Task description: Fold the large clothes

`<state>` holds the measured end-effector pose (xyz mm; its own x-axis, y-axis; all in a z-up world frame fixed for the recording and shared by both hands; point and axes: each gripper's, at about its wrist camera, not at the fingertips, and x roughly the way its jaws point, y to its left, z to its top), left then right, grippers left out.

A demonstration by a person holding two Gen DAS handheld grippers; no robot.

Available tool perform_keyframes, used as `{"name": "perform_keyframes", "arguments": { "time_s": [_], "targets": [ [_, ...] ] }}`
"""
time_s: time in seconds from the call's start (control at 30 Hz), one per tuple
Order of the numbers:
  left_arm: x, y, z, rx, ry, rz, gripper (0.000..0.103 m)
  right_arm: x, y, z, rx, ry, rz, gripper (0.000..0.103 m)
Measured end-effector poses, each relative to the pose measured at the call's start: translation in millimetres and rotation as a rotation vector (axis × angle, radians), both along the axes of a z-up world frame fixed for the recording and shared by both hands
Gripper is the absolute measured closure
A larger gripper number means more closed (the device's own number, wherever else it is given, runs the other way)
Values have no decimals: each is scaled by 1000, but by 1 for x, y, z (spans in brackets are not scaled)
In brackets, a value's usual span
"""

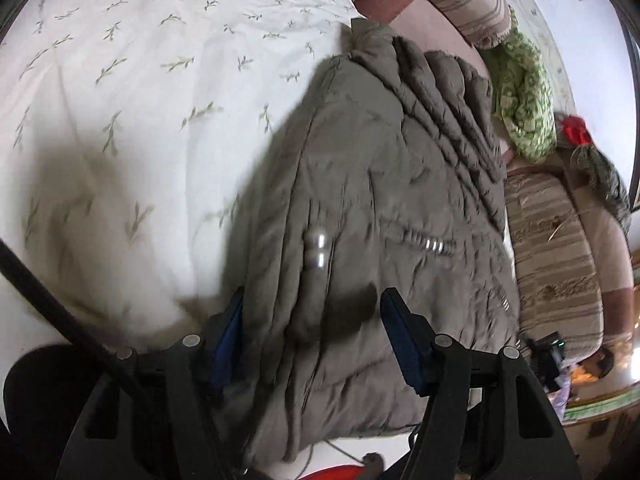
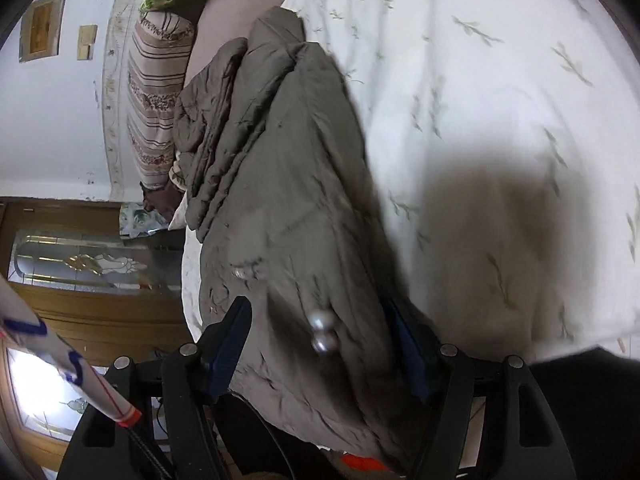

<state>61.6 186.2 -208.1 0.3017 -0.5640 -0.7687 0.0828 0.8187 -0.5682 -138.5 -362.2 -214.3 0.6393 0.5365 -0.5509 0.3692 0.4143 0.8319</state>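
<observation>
A grey-brown padded jacket (image 1: pixel 360 208) lies on the white leaf-print bedspread (image 1: pixel 132 92), its long axis running straight away from both sets of fingers toward the striped pillow (image 2: pixel 154 104) at the far end. The left gripper (image 1: pixel 312 320) has its 2 fingers spread wide, the jacket's near edge bunched between them. The right gripper (image 2: pixel 316 328) is likewise spread, cloth filling the gap. 2 pearl buttons (image 2: pixel 322 334) sit between its fingers. Beyond the jacket's far end lies a green patterned cloth (image 1: pixel 524 104).
</observation>
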Motion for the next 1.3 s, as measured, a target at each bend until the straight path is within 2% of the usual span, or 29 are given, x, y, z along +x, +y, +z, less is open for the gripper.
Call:
{"name": "perform_keyframes", "arguments": {
  "time_s": [0.13,0.2,0.4,0.47,0.5,0.57,0.6,0.63,0.7,0.87,1.07,1.2,1.3],
  "targets": [
    [-22,-4,2,5,-41,-63,39,-13,14,12,-38,-32,19,37],
    [-28,-8,0,17,-48,-82,39,-16,23,13,-80,-19,41,39],
    [-30,-13,-7,18,-31,-74,39,-19,40,0,-141,19,82,43],
    [-32,-19,-8,41,-24,-68,39,-20,46,-1,-184,38,76,47],
    [-37,-20,-6,67,-31,-60,42,-20,47,0,-200,43,73,53],
    [-45,-28,1,126,-59,-61,68,-23,50,5,-243,60,63,68],
    [-48,-30,5,146,-71,-63,71,-23,50,10,-250,59,60,77],
    [-52,-31,11,159,-85,-61,78,-25,50,13,-250,53,59,80],
    [-58,-32,27,168,-124,-62,82,-30,50,25,-247,27,59,84],
    [-64,-29,66,142,-189,-30,85,-38,47,58,-231,-55,59,86],
    [-53,-23,99,84,-215,15,85,-38,36,84,-194,-116,42,86],
    [-38,-23,123,49,-253,36,86,-23,37,110,-205,-155,47,86],
    [-23,-28,145,63,-291,67,86,-3,35,136,-229,-204,64,86]
  ]
}}
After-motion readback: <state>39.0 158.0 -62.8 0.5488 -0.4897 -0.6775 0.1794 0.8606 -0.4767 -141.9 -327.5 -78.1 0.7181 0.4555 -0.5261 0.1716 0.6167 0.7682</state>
